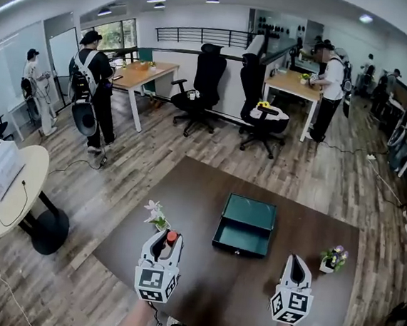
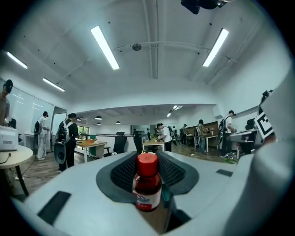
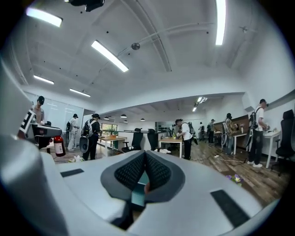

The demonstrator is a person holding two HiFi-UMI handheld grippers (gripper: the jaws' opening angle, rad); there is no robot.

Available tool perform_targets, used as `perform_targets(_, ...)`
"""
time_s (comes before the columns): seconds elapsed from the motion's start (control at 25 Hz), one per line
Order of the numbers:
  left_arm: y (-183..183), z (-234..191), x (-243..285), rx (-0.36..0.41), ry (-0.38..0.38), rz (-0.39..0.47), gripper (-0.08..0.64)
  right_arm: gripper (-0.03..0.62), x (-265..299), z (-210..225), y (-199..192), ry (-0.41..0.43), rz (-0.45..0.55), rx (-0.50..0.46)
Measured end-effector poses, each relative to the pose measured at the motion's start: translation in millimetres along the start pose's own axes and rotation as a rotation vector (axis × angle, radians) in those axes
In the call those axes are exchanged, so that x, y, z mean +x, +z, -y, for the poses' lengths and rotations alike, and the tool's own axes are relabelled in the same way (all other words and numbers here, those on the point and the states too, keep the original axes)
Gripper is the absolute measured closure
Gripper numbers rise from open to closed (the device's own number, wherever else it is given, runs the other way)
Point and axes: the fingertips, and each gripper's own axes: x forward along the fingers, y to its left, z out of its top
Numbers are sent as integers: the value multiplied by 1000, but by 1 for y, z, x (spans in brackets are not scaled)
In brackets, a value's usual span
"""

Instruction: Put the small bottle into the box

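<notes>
Small bottle (image 2: 147, 182) upright inside left tool (image 1: 162, 243)

A dark brown rectangular table (image 1: 200, 273) stands on a wood-plank floor (image 1: 116, 179), seen at an angle so that one corner points away. Near its middle lies a green box (image 1: 245, 225), open, with the lid laid back on the far side and the darker inside facing up. A small sprig of white flowers (image 1: 157, 216) sits close to the table's left edge, well apart from the box. A small white pot of purple flowers (image 1: 334, 259) stands near the right edge, on the box's other side.
</notes>
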Motion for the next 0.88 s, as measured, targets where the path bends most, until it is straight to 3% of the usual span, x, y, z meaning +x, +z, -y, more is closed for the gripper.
perform_targets(0.48,10,-14,80,14,-241,50,419,591,-6,-7,18,-260,39,-2)
perform_targets(0.88,4,-33,102,14,-320,65,419,591,-6,-25,18,-347,62,-7)
